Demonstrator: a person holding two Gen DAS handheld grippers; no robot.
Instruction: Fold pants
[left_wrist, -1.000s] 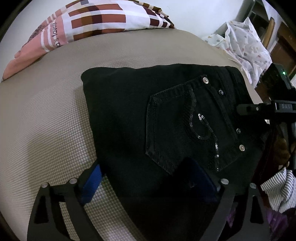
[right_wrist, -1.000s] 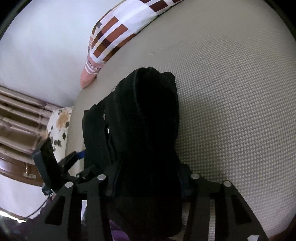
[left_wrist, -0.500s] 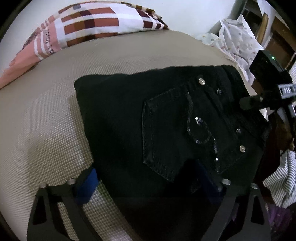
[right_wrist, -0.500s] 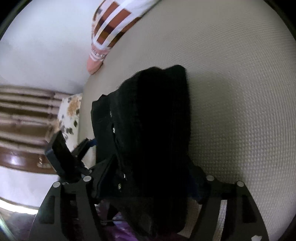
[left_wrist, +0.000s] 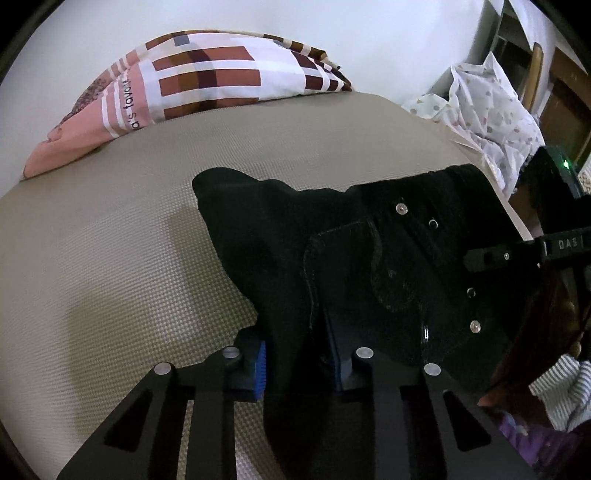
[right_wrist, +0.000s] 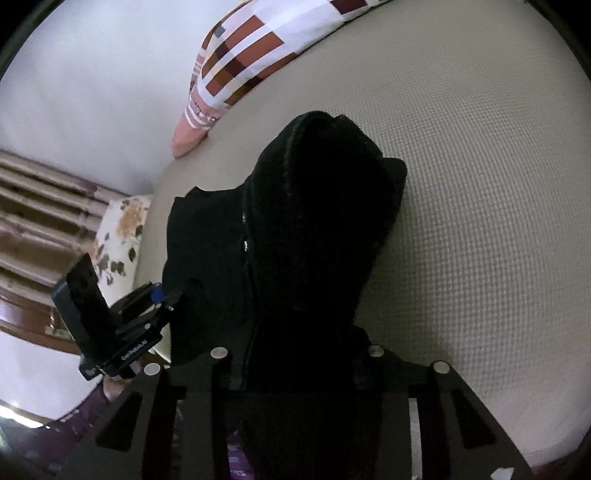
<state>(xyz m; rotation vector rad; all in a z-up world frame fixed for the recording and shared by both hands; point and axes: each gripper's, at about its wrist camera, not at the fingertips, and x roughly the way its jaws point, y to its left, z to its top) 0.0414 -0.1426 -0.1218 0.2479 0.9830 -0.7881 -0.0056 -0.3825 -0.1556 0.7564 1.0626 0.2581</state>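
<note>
One pair of black pants (left_wrist: 369, 266) lies bunched on the beige mattress (left_wrist: 110, 258). The left gripper (left_wrist: 299, 362) is closing, its two fingers pinching a fabric fold. The right gripper (right_wrist: 295, 369) is closing too, with bunched cloth between its fingers. One patterned pillow (left_wrist: 192, 81) lies beyond the pants.

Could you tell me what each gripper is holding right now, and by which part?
Both are closing on the black pants: the left gripper pinches a bunched fold beside the back pocket; the right gripper grips the near edge.
</note>
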